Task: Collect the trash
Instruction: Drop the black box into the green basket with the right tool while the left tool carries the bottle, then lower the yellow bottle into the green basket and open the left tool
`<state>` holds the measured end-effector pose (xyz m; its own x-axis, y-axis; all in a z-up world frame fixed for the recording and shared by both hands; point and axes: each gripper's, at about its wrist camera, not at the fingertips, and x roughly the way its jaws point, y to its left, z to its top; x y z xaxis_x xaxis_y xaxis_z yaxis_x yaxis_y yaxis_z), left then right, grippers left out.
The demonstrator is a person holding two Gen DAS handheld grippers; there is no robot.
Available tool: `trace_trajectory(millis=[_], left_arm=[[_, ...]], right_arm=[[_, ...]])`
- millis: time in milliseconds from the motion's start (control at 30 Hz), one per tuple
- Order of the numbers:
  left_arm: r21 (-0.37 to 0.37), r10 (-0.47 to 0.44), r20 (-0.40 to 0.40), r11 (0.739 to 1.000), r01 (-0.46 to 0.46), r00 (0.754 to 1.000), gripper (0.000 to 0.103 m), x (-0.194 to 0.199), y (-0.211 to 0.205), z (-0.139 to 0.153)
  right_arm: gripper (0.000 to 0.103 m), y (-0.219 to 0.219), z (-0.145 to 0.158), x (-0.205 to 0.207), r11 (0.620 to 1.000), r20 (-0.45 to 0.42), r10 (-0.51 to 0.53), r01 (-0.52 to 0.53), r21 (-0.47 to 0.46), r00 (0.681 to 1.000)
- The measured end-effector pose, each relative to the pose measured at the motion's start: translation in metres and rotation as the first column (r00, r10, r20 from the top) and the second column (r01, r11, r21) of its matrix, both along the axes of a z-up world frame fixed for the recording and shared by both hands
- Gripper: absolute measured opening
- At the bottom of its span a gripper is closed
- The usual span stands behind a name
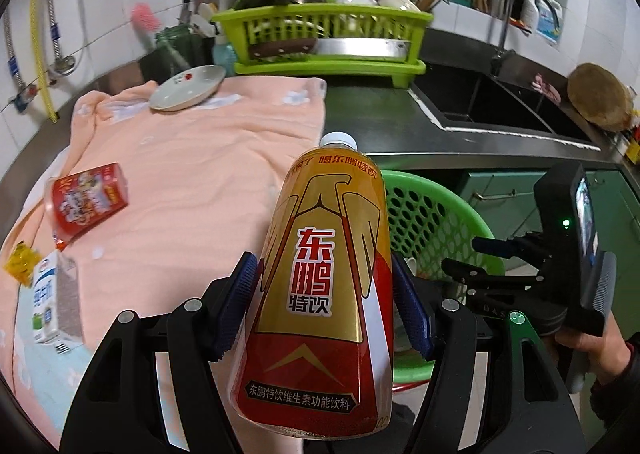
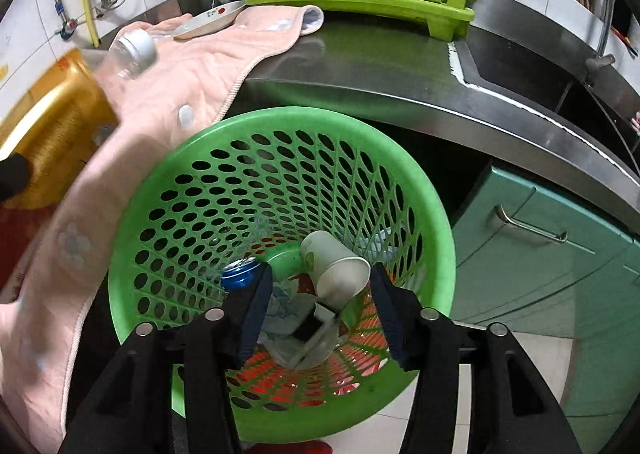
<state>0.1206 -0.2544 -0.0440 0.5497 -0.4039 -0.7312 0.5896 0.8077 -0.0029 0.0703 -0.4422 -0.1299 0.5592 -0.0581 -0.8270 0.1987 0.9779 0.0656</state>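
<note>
Left tool (image 1: 324, 294) grips a gold bottle (image 1: 320, 294); right tool (image 2: 320, 306) gapes over the green basket (image 2: 168, 190) holding a paper cup (image 2: 336, 266) and blue can (image 2: 240, 274).

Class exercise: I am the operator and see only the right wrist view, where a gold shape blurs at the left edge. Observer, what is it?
Observer: A gold-and-red plastic drink bottle, clamped in the left gripper.
Operator: Any trash remaining on the pink towel?
Observer: Yes, a red snack carton, a white milk carton and a yellow wrapper.
Operator: Is my right gripper visible there?
Observer: Yes, the right gripper is above the green perforated basket.
</note>
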Motion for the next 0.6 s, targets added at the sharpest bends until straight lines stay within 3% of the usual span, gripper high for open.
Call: trace_trajectory(millis=[367,600], left_arm=[[0.024,-0.029,-0.005,0.999,0.030,1.000,0.065,-0.001,-0.025,-0.014],[0.040,-0.033,0.000,0.999,0.033,0.999,0.065,-0.002,-0.033,-0.019]], right_arm=[[0.069,-0.012,0.021,-0.019,1.000,0.075,-0.018,0.017,0.008,0.997],[0.073,-0.015,0.030,-0.027,1.000,0.105,-0.023,0.023,0.002,0.994]])
